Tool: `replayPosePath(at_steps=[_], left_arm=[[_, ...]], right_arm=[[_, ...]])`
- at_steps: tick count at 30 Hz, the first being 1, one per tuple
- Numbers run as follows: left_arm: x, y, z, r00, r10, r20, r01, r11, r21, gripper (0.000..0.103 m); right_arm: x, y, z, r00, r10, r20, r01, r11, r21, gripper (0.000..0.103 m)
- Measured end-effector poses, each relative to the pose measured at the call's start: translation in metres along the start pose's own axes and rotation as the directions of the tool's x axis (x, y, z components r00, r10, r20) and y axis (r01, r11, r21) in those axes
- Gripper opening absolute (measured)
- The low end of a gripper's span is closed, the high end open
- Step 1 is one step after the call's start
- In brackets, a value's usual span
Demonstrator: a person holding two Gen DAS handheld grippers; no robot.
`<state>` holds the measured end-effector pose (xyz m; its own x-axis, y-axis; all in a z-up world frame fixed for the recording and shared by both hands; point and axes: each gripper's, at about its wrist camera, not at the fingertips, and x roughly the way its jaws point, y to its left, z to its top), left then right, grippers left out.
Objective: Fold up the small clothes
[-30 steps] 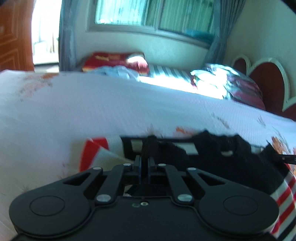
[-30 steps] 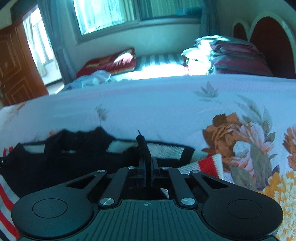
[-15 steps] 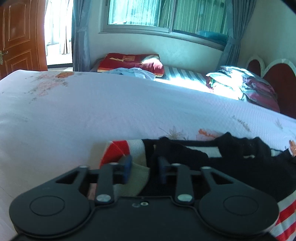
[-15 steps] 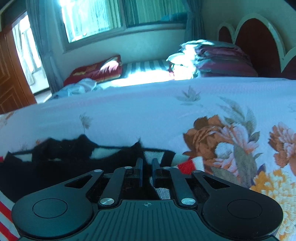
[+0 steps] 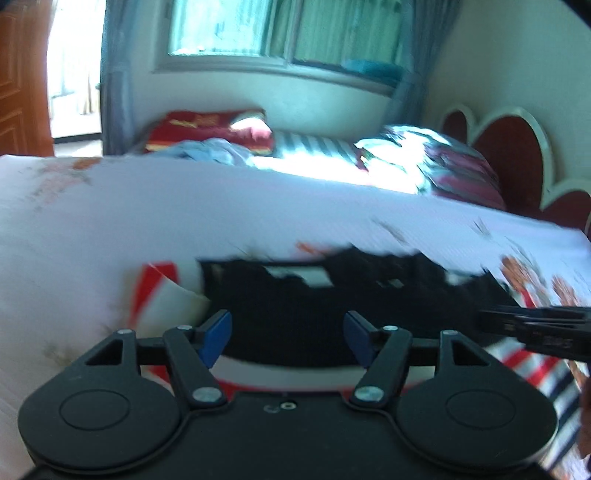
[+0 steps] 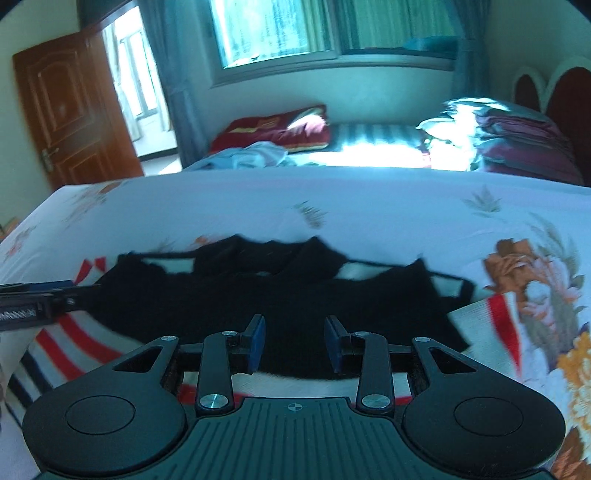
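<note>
garment: one black knit top with red-white-navy striped edges [image 6: 295, 295], flat on floral white bed [image 6: 369, 206] | left claw [image 5: 287, 338]: opening, nothing gripped | right claw [image 6: 294, 343]: opening, nothing gripped

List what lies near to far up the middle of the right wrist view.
Right gripper, jaws opening with nothing between them → black garment → floral bedsheet → striped bedding → window.
</note>
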<state>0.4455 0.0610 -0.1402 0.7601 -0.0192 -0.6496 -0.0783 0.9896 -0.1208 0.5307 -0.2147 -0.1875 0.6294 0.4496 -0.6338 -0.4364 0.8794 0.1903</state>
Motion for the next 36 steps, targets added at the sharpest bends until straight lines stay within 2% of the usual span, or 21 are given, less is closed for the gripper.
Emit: replayPosePath(at_steps=[4, 6, 15, 19, 24, 30, 33, 36], left_arm=[[0.010, -0.009, -0.019, 0.998, 0.023, -0.062, -0.021, 0.999, 0.045, 0.066], [0.020, -0.001, -0.027, 0.993, 0.045, -0.108, -0.041, 0.998, 0.044, 0.067], [0.012, 0.011, -0.029, 0.991, 0.089, -0.096, -0.084, 0.995, 0.057, 0.069], [0.000, 0.008, -0.027, 0.991, 0.096, -0.091, -0.092, 0.995, 0.042, 0.067], [-0.023, 0.000, -0.030, 0.996, 0.056, -0.067, -0.053, 0.998, 0.040, 0.068], [-0.043, -0.015, -0.050, 0.998, 0.021, -0.066, -0.016, 0.997, 0.077, 0.071], [-0.043, -0.009, -0.065, 0.996, 0.056, -0.075, -0.049, 0.994, 0.095, 0.073], [-0.045, 0.008, -0.076, 0.994, 0.063, -0.093, -0.057, 0.996, 0.069, 0.074]], right_arm=[[0.008, 0.010, -0.012, 0.999, -0.001, -0.035, 0.000, 1.000, -0.024, 0.035], [0.010, 0.005, -0.018, 0.998, -0.023, -0.050, 0.022, 0.999, -0.033, 0.035], [-0.006, -0.042, -0.030, 0.984, -0.174, -0.045, 0.176, 0.984, 0.035, 0.035], [-0.023, -0.036, -0.031, 0.988, -0.153, -0.032, 0.155, 0.987, 0.053, 0.035], [-0.037, -0.010, -0.033, 0.996, -0.085, -0.005, 0.085, 0.995, 0.053, 0.035], [-0.043, 0.029, -0.050, 1.000, -0.022, -0.021, 0.022, 1.000, 0.010, 0.035], [-0.042, 0.036, -0.065, 0.998, -0.049, -0.048, 0.047, 0.998, -0.034, 0.035], [-0.047, 0.022, -0.080, 0.994, -0.091, -0.054, 0.090, 0.995, -0.031, 0.035]])
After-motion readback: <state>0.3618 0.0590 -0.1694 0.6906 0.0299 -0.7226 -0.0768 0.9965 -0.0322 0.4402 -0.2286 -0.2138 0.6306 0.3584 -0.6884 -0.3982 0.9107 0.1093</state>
